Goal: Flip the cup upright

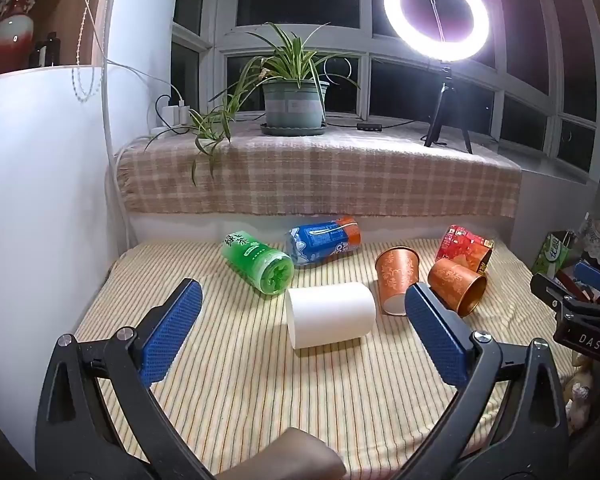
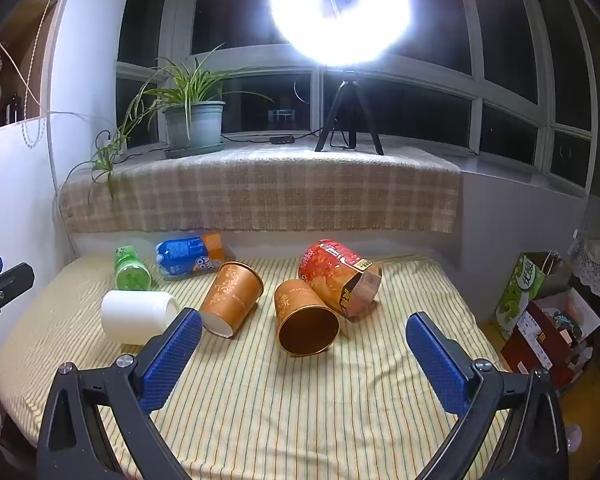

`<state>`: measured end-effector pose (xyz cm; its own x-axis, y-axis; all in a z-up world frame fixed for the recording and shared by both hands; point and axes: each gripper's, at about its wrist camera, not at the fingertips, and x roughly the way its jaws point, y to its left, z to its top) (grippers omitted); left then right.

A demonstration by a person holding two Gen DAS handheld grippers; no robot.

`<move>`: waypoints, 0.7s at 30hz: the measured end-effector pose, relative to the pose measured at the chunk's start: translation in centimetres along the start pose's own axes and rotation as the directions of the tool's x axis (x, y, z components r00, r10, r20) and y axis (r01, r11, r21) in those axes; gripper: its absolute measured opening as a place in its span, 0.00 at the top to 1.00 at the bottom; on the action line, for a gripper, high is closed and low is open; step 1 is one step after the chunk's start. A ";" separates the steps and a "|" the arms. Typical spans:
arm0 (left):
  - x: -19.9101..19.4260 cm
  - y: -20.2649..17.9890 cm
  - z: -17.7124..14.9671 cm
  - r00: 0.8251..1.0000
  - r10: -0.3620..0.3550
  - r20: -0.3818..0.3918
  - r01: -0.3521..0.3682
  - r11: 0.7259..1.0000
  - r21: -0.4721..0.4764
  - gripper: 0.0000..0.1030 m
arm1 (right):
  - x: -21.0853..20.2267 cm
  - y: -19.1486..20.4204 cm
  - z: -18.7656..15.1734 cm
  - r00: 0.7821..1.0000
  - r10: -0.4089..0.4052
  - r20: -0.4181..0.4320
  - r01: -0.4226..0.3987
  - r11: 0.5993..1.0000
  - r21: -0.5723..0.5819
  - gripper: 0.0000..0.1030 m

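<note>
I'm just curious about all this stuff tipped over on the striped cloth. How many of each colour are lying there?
White cup: 1
Copper-orange paper cups: 2
Green container: 1
Blue and orange container: 1
Red noodle tub: 1
Total: 6, all lying on their sides.

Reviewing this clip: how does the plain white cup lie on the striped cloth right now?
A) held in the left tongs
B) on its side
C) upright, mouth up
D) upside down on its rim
B: the white cup lies on its side on the striped cloth, ahead of the open left tongs, nothing touching it.
</note>
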<state>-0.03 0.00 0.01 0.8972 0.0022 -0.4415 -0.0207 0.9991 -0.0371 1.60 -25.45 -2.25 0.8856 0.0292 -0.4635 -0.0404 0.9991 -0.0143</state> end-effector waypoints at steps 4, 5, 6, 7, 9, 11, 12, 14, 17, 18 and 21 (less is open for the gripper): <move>0.0 0.0 0.0 1.000 -0.001 -0.004 0.001 1.000 0.001 0.00 | 0.0 -0.3 -0.1 1.000 0.000 0.001 0.000 1.000 0.005 0.00; 0.0 0.0 0.0 1.000 0.000 -0.005 0.000 1.000 0.003 0.00 | -0.1 -0.2 -0.2 1.000 0.000 0.000 0.000 1.000 0.003 0.00; 0.0 0.0 0.0 1.000 0.002 -0.006 -0.002 1.000 0.003 0.00 | -0.1 -0.2 -0.2 1.000 0.000 0.000 0.000 1.000 0.000 0.00; 0.0 0.0 0.0 1.000 0.003 -0.006 -0.003 1.000 0.004 0.00 | 0.4 -0.1 0.0 1.000 0.000 -0.005 0.000 1.000 0.004 0.00; 0.0 0.0 0.0 1.000 0.003 -0.002 -0.003 1.000 0.003 0.00 | 0.3 0.0 0.0 1.000 -0.002 -0.003 0.002 1.000 0.001 0.00; 0.1 0.0 -0.1 1.000 0.003 0.001 -0.003 1.000 0.003 0.00 | 0.7 -0.3 0.2 1.000 0.004 -0.020 -0.003 1.000 0.011 0.00; 0.1 -0.1 -0.2 1.000 0.002 0.003 -0.002 1.000 0.003 0.00 | 0.8 -0.3 0.2 1.000 0.002 -0.019 -0.002 1.000 0.011 0.00; -0.1 0.0 -0.1 1.000 0.003 0.004 -0.003 1.000 0.003 0.00 | 0.9 -0.3 0.2 1.000 0.001 -0.017 0.000 1.000 0.012 0.00; -0.2 -0.1 0.0 1.000 0.005 0.004 -0.005 1.000 0.002 0.00 | 0.4 -0.1 0.0 1.000 -0.007 -0.007 0.007 1.000 0.017 0.00; -0.2 -0.1 0.1 1.000 0.005 0.004 -0.005 1.000 0.004 0.00 | 0.4 0.0 0.1 1.000 -0.009 -0.006 0.009 1.000 0.017 0.00; -0.4 0.0 0.2 1.000 0.003 0.005 -0.003 1.000 0.005 0.00 | 0.2 0.0 0.1 1.000 -0.012 0.001 0.012 1.000 0.018 0.00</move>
<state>-0.26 -0.01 0.36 0.8992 0.0055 -0.4375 -0.0214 0.9993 -0.0313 1.80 -25.43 -2.30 0.8866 0.0176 -0.4621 -0.0219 0.9998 -0.0039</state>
